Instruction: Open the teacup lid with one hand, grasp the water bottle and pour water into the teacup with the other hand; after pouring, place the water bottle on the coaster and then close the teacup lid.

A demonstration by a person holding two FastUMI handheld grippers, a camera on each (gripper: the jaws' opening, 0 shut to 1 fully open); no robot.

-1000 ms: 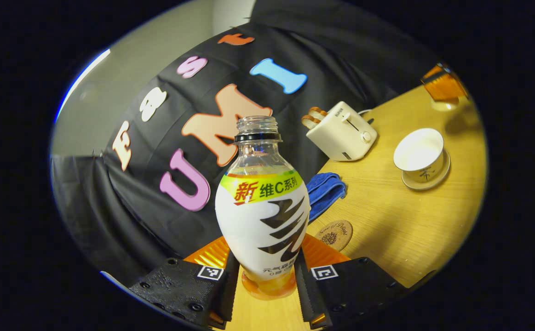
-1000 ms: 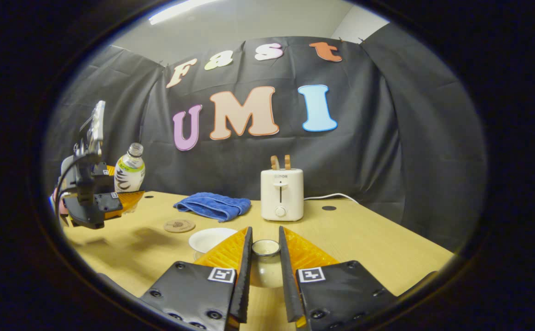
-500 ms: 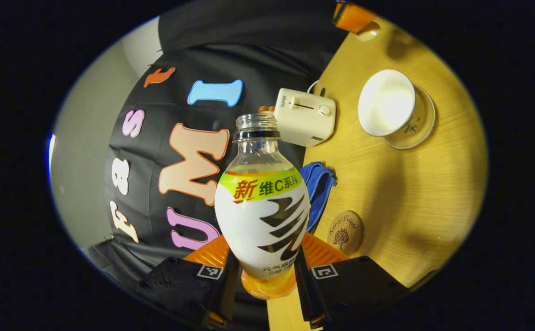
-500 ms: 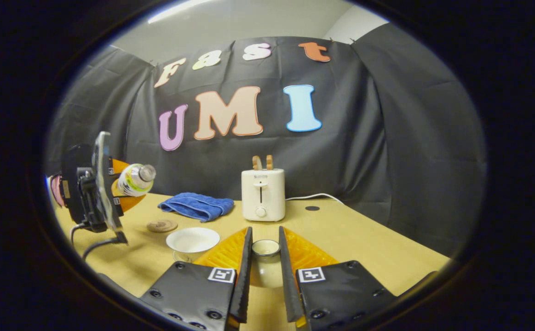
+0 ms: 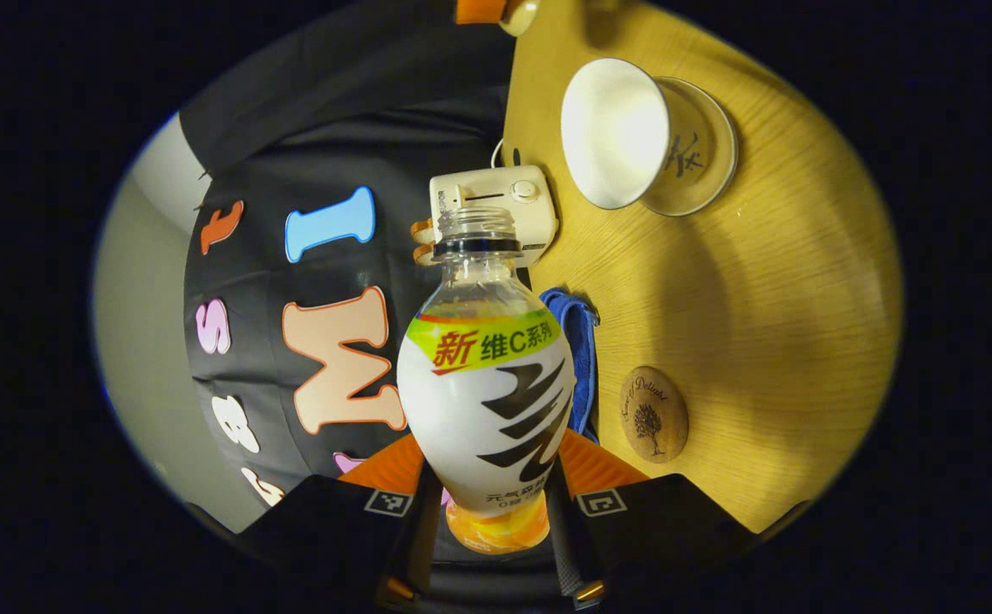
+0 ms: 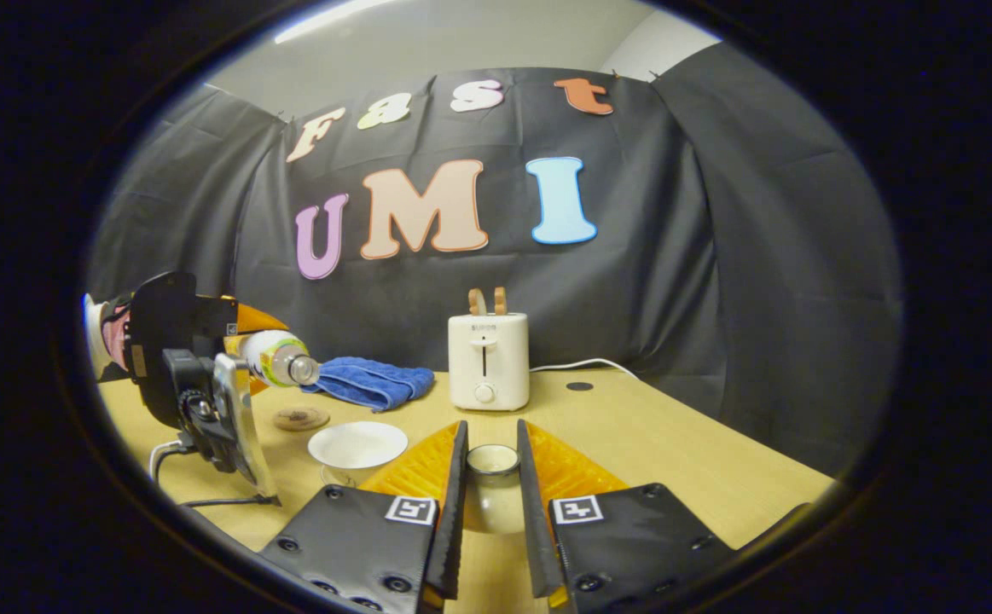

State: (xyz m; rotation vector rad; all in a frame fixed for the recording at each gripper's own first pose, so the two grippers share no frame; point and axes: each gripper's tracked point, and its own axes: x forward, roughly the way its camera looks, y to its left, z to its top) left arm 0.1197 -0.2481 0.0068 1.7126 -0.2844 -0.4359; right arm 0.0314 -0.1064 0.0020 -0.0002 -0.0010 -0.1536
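My left gripper (image 5: 487, 512) clamps the uncapped, white-labelled plastic water bottle (image 5: 485, 401), tipped nearly level, neck toward the open white porcelain teacup (image 6: 357, 445) below, while my right gripper (image 6: 490, 503) pinches its lid (image 6: 492, 490).

A: What crowds the teacup (image 6: 356, 446)?

B: In the right gripper view, the left gripper (image 6: 231, 354) hangs above and to its left with the water bottle (image 6: 278, 358) tipped sideways, neck over the table (image 6: 675, 443) near the cup. The right gripper (image 6: 491, 499) sits just beside the cup's other side, clamping the teacup lid (image 6: 492, 490).

A: And behind?

B: The blue towel (image 6: 368, 381) and toaster (image 6: 489, 360) line the back edge, with the coaster (image 6: 300, 418) near the towel.

A: Any open room?

B: In the left gripper view, bare wood (image 5: 768, 324) lies between the coaster (image 5: 653, 414) and the teacup (image 5: 619, 132). In the right gripper view, the table right of the toaster is open up to the cord (image 6: 581, 367).
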